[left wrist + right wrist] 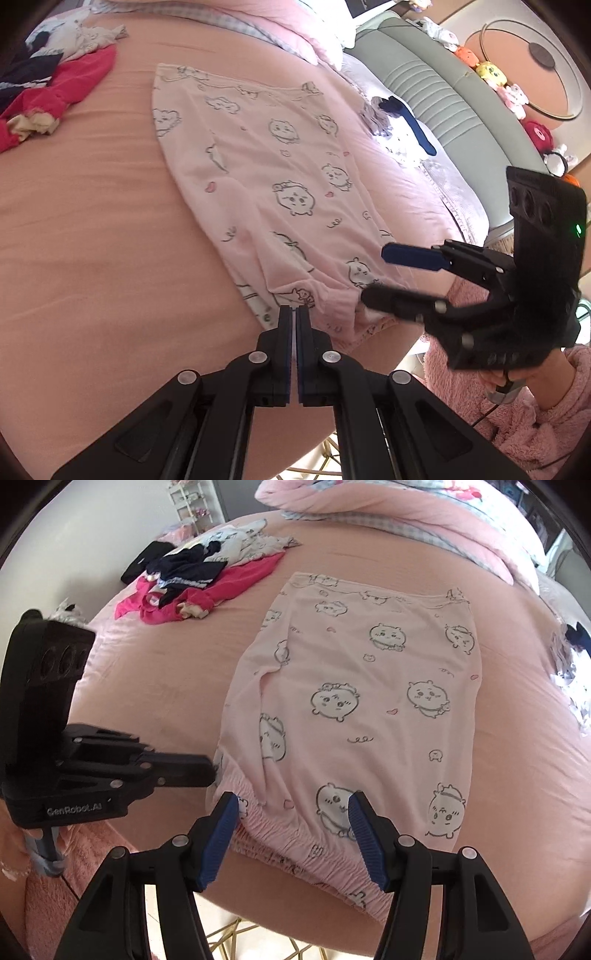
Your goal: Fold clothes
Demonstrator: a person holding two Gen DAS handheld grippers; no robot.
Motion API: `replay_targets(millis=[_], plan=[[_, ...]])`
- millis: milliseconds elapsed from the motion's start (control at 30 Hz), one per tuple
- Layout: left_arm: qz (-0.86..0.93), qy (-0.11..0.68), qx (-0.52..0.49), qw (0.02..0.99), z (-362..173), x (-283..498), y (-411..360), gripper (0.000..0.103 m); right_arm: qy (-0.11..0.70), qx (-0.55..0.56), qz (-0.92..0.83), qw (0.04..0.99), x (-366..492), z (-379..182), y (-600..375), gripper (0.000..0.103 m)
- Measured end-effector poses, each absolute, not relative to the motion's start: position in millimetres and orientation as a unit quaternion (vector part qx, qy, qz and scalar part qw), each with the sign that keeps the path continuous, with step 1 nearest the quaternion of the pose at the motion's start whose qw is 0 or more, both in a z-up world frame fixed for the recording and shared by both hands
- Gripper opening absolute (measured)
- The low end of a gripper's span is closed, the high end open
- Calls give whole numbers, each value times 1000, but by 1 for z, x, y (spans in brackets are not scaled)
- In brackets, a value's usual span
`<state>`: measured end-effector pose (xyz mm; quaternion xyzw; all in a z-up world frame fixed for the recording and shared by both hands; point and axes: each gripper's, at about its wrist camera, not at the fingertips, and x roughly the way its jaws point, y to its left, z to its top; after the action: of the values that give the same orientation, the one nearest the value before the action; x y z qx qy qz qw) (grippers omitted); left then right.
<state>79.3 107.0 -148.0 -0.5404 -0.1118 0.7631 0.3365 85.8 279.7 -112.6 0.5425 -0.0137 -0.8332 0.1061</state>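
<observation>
Pale pink pyjama trousers printed with cartoon faces lie flat on the pink bed, folded lengthwise, the elastic waistband nearest me. My left gripper is shut at the waistband's left corner; in the right wrist view its tip touches the cloth edge, and whether cloth is pinched I cannot tell. My right gripper is open, its blue pads straddling the waistband just above the cloth; it also shows in the left wrist view.
A pile of red, navy and white clothes lies at the bed's far left. Pink pillows and a duvet lie at the head. A white and blue garment lies at the right edge by a grey-green headboard.
</observation>
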Motion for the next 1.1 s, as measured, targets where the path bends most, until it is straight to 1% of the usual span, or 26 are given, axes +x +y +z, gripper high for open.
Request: replay_targets(millis=[67,200,300,433,600,733,833,900,933,967,1067,1100], plan=[[760,-109,-544,339,-150,78,107,1,-25,544,-833,103,75,-117,282,61],[756,-100,-546,347,-152,78,113,1,29,554,-825,108,64,-127,269,61],[754,-97,-547,351,-153,77,114,1,-1,544,-833,96,63,-125,278,61],[757,-94,-538,358,-151,76,116,1,39,580,-804,124,58,-147,271,61],[761,-78,-539,353,-153,75,121,1,74,572,-800,163,63,-147,260,62],[764,-43,-539,351,-157,78,131,8,67,567,-802,176,68,-142,263,62],[772,-20,-530,349,-155,81,135,10,46,567,-805,167,71,-140,272,62],[778,-23,-525,344,-153,80,131,24,25,563,-812,152,73,-136,283,62],[781,-27,-521,343,-152,79,128,45,13,560,-816,143,73,-134,288,62],[783,-34,-517,345,-151,79,125,60,1,555,-820,144,73,-130,292,62],[789,-35,-500,355,-145,81,123,60,-41,533,-829,162,72,-116,302,62],[791,-32,-494,361,-143,83,124,60,-42,531,-830,163,69,-113,300,62]])
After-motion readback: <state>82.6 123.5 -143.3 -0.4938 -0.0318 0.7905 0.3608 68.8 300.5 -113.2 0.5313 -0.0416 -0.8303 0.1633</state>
